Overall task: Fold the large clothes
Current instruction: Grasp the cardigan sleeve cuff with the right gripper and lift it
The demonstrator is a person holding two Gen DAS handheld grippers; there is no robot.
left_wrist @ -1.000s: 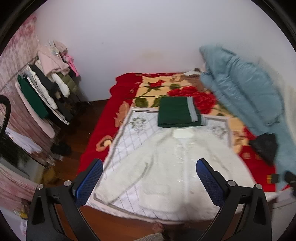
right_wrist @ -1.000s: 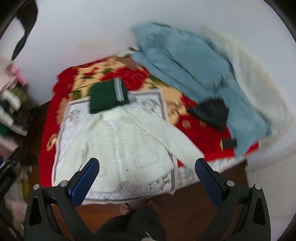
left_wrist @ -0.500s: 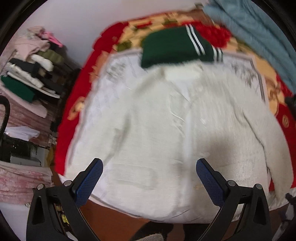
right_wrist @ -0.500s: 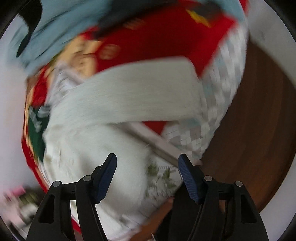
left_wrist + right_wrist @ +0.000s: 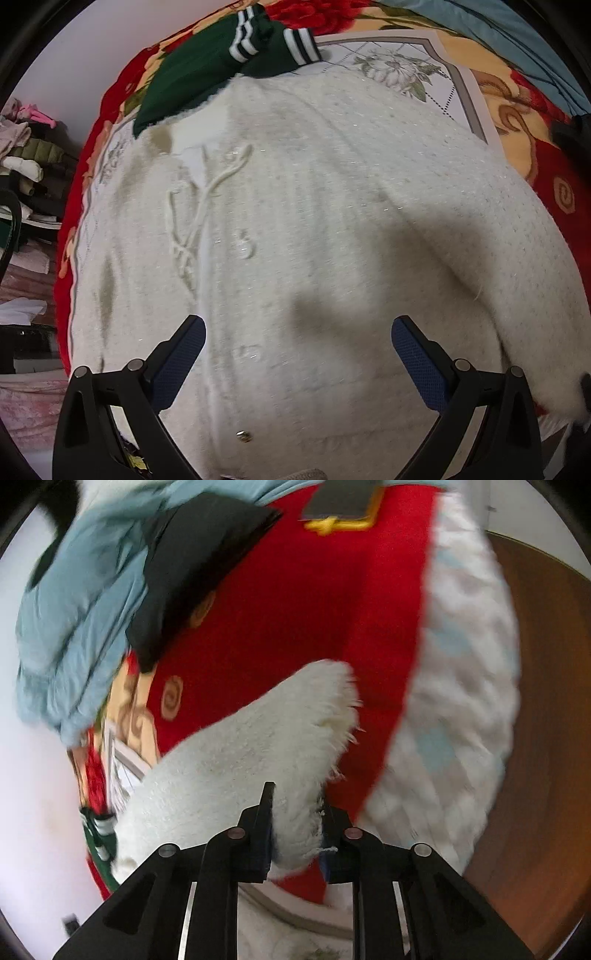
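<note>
Both hand-held grippers have dropped to the cardigan (image 5: 332, 221) on the bed (image 5: 295, 590). Right hand-held gripper (image 5: 297, 812) is closing on the sleeve (image 5: 258, 738), lower centre; left hand-held gripper (image 5: 298, 343) hovers apart over the front, so folding can begin.

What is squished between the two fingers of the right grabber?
The fluffy white cardigan's sleeve sits between the right gripper's closing fingers. The right wrist view shows it.
</note>
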